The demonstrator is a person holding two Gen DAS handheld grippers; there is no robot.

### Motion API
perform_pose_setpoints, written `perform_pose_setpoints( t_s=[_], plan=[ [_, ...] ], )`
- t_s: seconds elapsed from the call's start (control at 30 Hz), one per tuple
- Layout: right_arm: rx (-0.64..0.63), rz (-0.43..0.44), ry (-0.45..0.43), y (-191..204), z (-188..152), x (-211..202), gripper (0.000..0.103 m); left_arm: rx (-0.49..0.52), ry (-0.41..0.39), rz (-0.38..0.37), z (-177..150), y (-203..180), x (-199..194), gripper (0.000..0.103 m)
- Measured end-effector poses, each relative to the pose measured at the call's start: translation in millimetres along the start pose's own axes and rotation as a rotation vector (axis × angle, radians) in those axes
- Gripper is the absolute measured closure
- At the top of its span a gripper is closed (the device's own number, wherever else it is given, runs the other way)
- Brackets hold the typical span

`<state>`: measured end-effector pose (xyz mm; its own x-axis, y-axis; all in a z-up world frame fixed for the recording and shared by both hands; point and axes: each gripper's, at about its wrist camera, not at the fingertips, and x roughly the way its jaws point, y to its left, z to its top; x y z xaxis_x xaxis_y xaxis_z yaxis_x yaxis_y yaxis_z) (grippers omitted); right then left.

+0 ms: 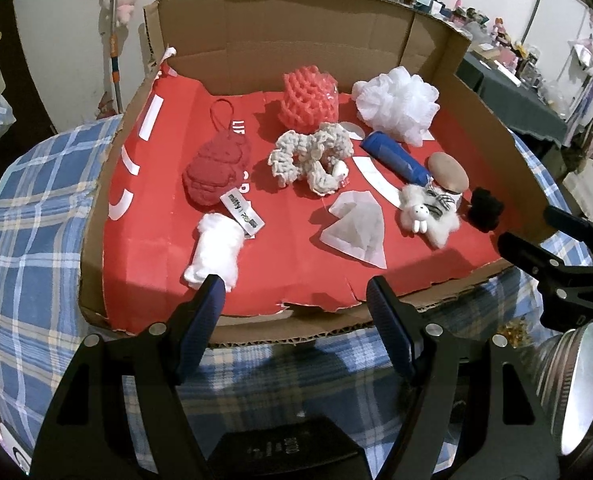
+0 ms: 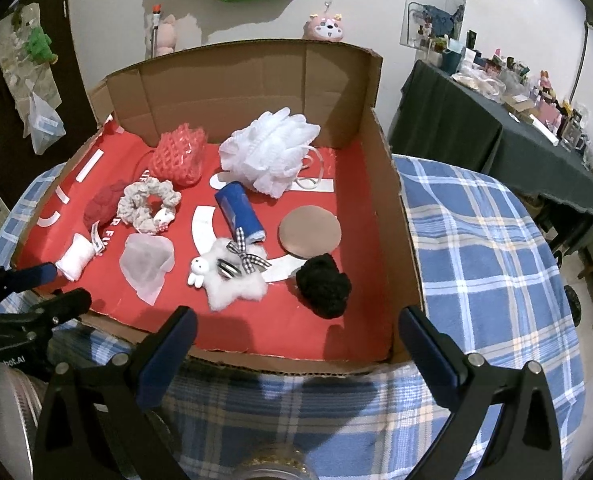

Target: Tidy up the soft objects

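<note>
Box (image 2: 396, 216): toys beyond open tongs (image 2: 296, 336)

surface: blue plaid cloth (image 2: 476, 248) | on it: open cardboard box (image 2: 406, 240)

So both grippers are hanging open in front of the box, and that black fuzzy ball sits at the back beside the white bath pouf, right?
Not quite. The black fuzzy ball sits near the front edge of the cardboard box, well apart from the white bath pouf at the back, as the right wrist view shows. Both grippers, left and right, do hang open and empty.
</note>
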<state>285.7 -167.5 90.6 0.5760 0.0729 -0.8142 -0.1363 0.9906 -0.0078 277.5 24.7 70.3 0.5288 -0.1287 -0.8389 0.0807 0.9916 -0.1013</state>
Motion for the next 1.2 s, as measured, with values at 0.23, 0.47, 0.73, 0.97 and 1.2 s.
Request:
perform_pose_setpoints(
  t_s=[0.23, 0.47, 0.73, 0.97, 1.2],
  plan=[
    [0.001, 0.001, 0.004, 0.9, -2.6, 2.1, 0.000, -0.013, 0.006, 0.000, 0.0, 3.2, 3.2, 0.031],
    [0.003, 0.001, 0.001, 0.4, -3.0, 1.9, 0.000, -0.003, 0.006, 0.004, -0.2, 2.6, 2.9, 0.031],
    [0.002, -0.004, -0.005, -0.2, -3.9, 1.6, 0.000, -0.001, 0.005, 0.015, -0.8, 2.3, 3.4, 0.031],
    [0.001, -0.006, -0.007, 0.4, -4.3, 1.7, 0.000, -0.005, 0.001, 0.018, -1.6, 3.3, 3.6, 0.031],
    [0.001, -0.006, -0.008, 0.4, -4.2, 1.7, 0.000, -0.003, -0.001, 0.018, -0.9, 4.3, 3.3, 0.031]
  ],
)
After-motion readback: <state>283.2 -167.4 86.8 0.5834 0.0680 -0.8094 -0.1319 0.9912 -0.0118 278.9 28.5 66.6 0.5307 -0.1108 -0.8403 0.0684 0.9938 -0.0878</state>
